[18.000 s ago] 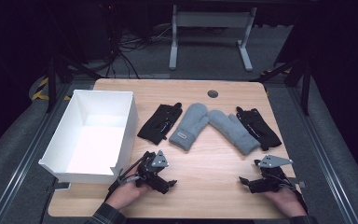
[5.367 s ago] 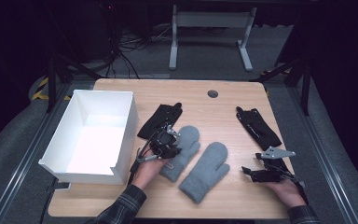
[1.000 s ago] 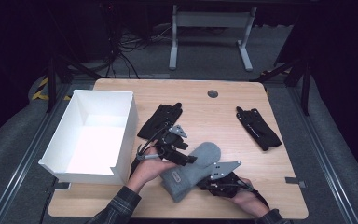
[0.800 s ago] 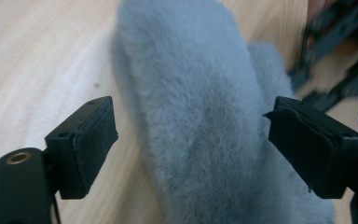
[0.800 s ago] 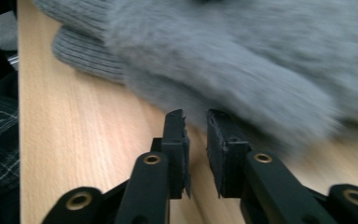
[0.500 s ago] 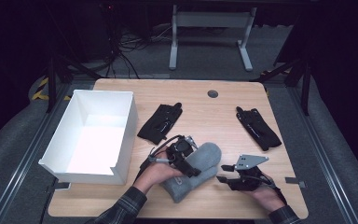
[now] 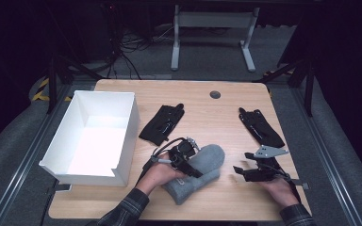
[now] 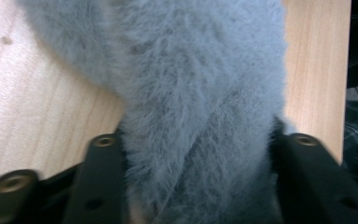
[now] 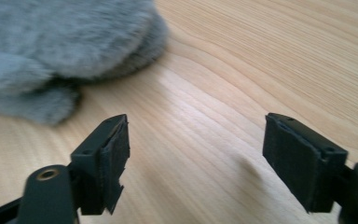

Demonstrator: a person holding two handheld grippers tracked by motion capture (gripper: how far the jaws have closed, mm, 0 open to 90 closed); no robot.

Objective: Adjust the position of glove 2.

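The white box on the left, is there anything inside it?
No. In the high view the white box sits open-topped with a bare white floor, while the grey mittens lie on the wooden table.

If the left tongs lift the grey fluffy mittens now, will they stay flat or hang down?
Probably hang down: the grey mittens look soft and already bulge between the left tongs. Likely light. The fuzzy pile should resist slipping.

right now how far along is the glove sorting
Done: the two grey mittens lie stacked together near the front of the table. In hand: the left hand-held gripper is clamped on them; the right hand-held gripper has just opened, nothing between its jaws. Left: the white box holds nothing, and both black gloves lie apart.
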